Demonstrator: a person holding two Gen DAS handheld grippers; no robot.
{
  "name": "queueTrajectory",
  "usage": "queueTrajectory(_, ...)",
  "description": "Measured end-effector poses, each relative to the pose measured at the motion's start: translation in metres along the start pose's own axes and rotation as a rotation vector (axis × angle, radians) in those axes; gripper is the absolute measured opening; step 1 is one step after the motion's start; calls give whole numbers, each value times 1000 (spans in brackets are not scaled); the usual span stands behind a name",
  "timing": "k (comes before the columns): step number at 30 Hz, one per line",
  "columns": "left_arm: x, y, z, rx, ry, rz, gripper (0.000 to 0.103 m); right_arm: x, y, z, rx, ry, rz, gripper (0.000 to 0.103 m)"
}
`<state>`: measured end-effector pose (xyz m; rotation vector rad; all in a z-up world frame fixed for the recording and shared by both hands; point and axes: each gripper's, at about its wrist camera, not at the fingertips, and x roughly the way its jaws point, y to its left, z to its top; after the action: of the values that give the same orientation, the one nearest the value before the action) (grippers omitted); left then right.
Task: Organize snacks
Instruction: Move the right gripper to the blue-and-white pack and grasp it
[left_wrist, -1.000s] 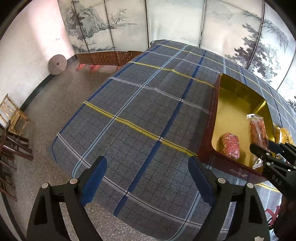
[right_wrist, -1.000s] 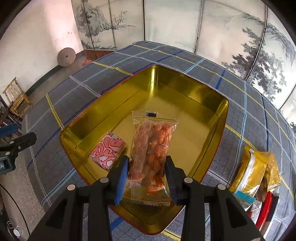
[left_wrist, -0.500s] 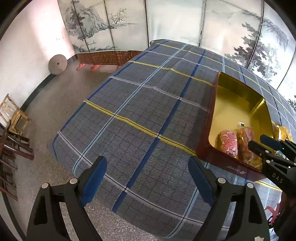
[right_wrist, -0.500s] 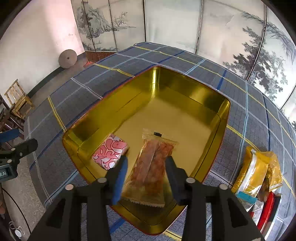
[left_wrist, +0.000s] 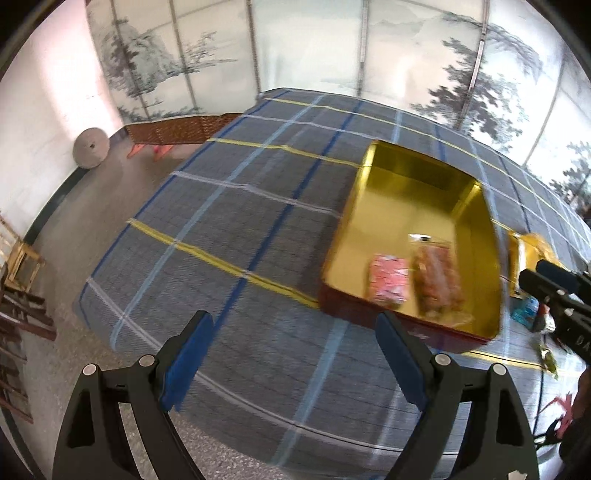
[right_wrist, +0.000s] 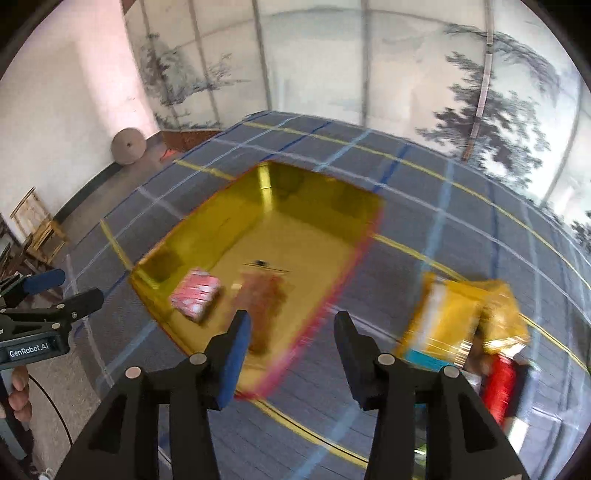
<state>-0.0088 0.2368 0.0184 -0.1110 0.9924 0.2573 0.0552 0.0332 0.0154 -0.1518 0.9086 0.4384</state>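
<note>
Item: gold tin (right_wrist: 332, 206), open, on the plaid-covered table (left_wrist: 229, 229). Contents: pink patterned packet (right_wrist: 195, 297) and clear bag of orange snacks (right_wrist: 264, 295), side by side near the tin's near wall.

Item: right gripper (right_wrist: 291, 354). We find its jaws parted with nothing between them; they have just been opening, the clear bag now lying loose in the tin. It hangs above the tin's near corner, angled toward the snack pile.

Item: left gripper (left_wrist: 291, 354). Jaws wide apart, empty, over bare cloth left of the tin.

Item: remaining stock. Yellow pouches (right_wrist: 454, 314) and a red packet (right_wrist: 500, 380), overlapping in a heap on the table just right of the tin.

Hazards, as we judge them:
- The heap overlaps; a grip on one pouch may drag or topple its neighbours, some toward the table edge.
- Slick film could slip from a shallow pinch.
- A low sweep toward the heap may clip the tin's rim and shift it.
- Both views are blurred; aim may suffer.
</note>
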Motion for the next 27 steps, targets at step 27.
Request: queueTrajectory(27, 2, -176, -22, 297, 9, -155, 87, -11, -203, -101, 374, 93, -245, 54)
